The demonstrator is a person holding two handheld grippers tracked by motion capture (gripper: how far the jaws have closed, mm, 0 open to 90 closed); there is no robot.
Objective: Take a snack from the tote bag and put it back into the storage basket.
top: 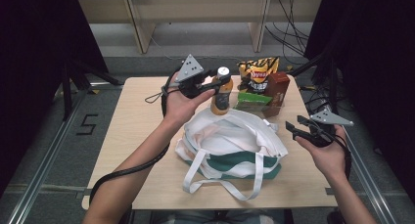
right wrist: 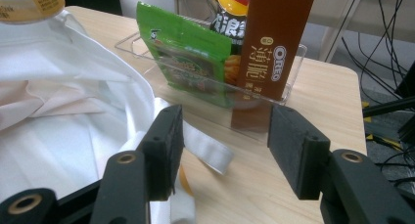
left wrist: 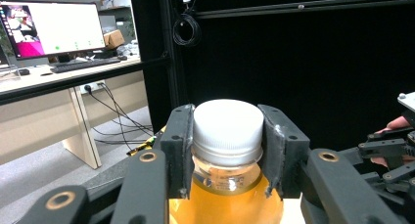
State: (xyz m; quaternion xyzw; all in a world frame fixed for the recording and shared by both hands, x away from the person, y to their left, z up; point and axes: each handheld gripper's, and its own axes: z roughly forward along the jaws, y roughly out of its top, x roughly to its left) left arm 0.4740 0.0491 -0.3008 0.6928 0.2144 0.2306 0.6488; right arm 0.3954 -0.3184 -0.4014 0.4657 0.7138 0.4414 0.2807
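The pale wooden worktop [top: 142, 136] carries everything here, and the largest thing on it is a white cloth tote bag [top: 230, 145] with a green band low on its side, lying slack at the middle with its mouth open upward and its straps trailing toward the near edge. Beyond the bag, at the far right of the worktop, a clear plastic tray [right wrist: 288, 87] holds snacks standing upright: a brown Oreo box [right wrist: 274, 38] on the right, a green packet [right wrist: 191, 62] to its left, and a yellow and black crisp bag [top: 258, 70] behind them. Just left of the tray, over the far rim of the tote, a bottle of orange drink [top: 221, 94] with a white cap stands upright in the grasp of the left hand-held gripper [top: 215, 83], whose pads are clenched on either side of the cap and neck. The right hand-held gripper [right wrist: 222, 148] hangs released near the right edge of the worktop, its jaws apart with nothing between them, pointing toward the tray.
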